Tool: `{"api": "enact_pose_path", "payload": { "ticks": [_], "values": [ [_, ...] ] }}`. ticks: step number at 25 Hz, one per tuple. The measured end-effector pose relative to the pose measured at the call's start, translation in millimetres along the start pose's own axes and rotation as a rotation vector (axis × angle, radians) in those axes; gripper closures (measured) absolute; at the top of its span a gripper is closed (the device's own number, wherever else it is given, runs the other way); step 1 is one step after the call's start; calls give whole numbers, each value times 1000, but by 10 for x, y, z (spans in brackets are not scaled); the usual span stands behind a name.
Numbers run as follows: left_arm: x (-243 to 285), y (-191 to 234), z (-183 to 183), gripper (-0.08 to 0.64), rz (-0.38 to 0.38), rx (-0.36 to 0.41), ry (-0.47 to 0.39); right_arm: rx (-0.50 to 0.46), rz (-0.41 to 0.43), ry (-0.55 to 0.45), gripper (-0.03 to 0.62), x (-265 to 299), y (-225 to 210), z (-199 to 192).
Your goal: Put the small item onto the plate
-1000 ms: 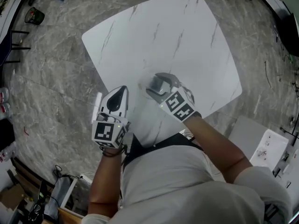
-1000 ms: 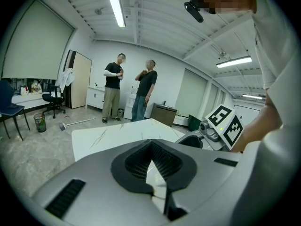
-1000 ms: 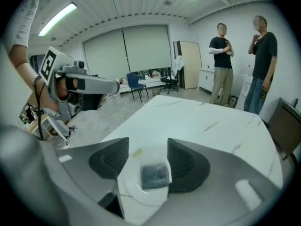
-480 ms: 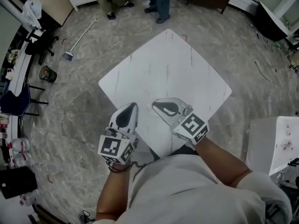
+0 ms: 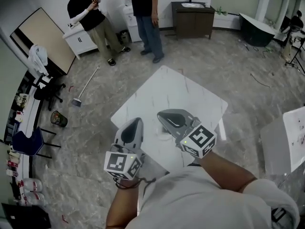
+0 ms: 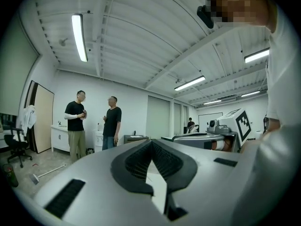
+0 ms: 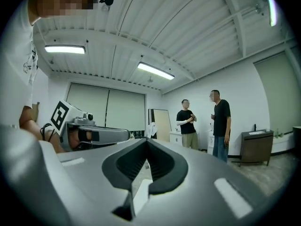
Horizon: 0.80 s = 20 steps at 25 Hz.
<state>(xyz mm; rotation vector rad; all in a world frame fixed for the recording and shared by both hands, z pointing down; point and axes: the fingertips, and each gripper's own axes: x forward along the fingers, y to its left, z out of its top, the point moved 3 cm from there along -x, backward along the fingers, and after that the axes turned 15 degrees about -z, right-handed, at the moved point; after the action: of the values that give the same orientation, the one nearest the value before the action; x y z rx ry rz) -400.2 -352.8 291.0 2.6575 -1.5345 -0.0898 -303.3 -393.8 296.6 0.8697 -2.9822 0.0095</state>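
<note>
No plate and no small item shows in any view. The white marble-patterned table lies bare below me. My left gripper is held up over the table's near edge, its jaws shut with nothing between them; its tips meet in the left gripper view. My right gripper is beside it over the table, also shut and empty, with its tips together in the right gripper view. Both point level out into the room.
Two people stand talking beyond the table, near a white cabinet and a dark vanity. A broom lies on the floor at left. Chairs stand at far left, a second white surface at right.
The head view has swung up from the tabletop to the room. Both grippers have lifted off the table and tilted level. The right gripper's jaws have gone from apart to shut.
</note>
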Motion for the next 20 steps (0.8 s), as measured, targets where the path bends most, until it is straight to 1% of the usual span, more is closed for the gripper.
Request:
{"api": "enact_pose_path", "payload": {
  "ticks": [4, 7, 10, 16, 20],
  "values": [
    [-61, -178, 269, 555, -7, 37, -24, -15, -21, -33, 589, -153, 75, 268],
    [-119, -252, 365, 555, -3, 60, -41, -24, -31, -47, 589, -203, 122, 368],
    [-138, -271, 436, 555, 1, 64, -50, -33, -36, -53, 589, -212, 144, 466],
    [-139, -346, 446, 555, 12, 65, -58, -51, -42, -55, 589, -291, 159, 493],
    [-132, -361, 456, 555, 28, 72, -68, -57, -62, -62, 589, -326, 110, 512]
  ]
}}
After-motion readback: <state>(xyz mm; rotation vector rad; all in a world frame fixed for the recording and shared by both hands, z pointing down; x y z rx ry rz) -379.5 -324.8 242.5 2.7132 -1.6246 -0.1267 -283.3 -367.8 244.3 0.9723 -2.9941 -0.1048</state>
